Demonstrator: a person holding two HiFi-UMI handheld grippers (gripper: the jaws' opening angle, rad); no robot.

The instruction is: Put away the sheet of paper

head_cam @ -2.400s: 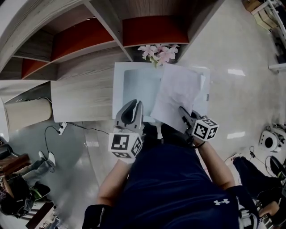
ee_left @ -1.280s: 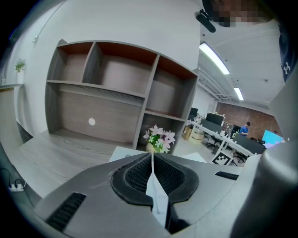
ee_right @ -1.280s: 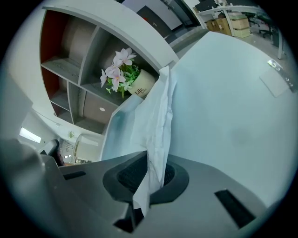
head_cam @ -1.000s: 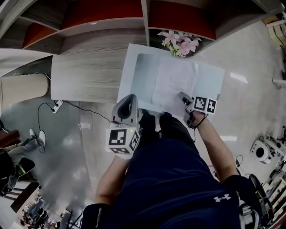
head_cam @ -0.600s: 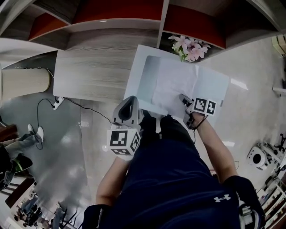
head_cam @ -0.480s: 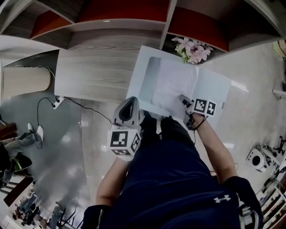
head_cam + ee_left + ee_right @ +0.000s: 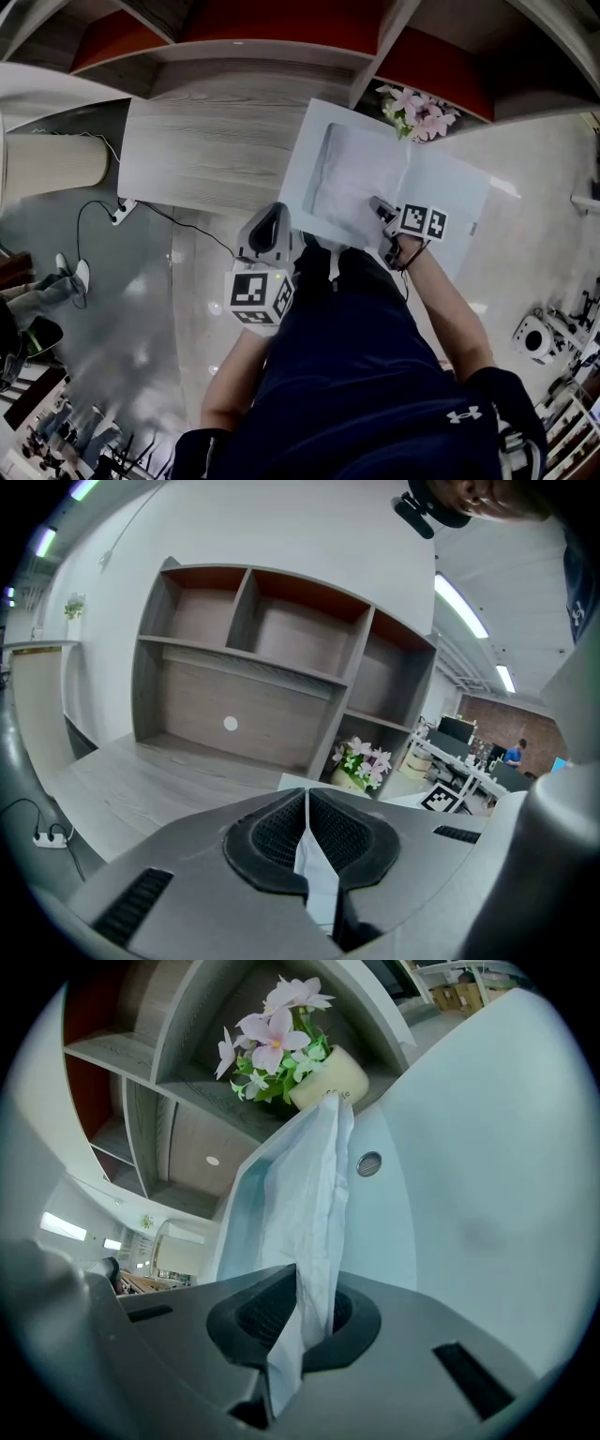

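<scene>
Pale wood-grain counter (image 7: 206, 155) runs beneath a grey shelving unit with red-backed compartments (image 7: 234, 23), above a glossy light floor (image 7: 141, 309) where a white power strip (image 7: 123, 212) trails a dark cable; a small pot of pink flowers (image 7: 419, 105) stands in a low shelf bay at the counter's end.

At that end is a white, translucent plastic document folder (image 7: 450, 197); the left claw (image 7: 273, 220) is shut on its near corner; the right claw (image 7: 380, 208) is clamped on the crumpled white sheet of paper (image 7: 352, 183), whose far part lies between the folder's leaves.

Whether the folder rests on the counter cannot be told; a cream cylinder (image 7: 47, 164) is cut off at the left edge; the person's dark blue shirt (image 7: 366, 375) hides the floor below the claws.

Only the right gripper view shows the round snap button (image 7: 368, 1162) on the folder and the paper bunched between the pads (image 7: 253, 1312); only the left gripper view shows the thin white edge (image 7: 314, 874) pinched in its claw, and distant office desks (image 7: 459, 752).
</scene>
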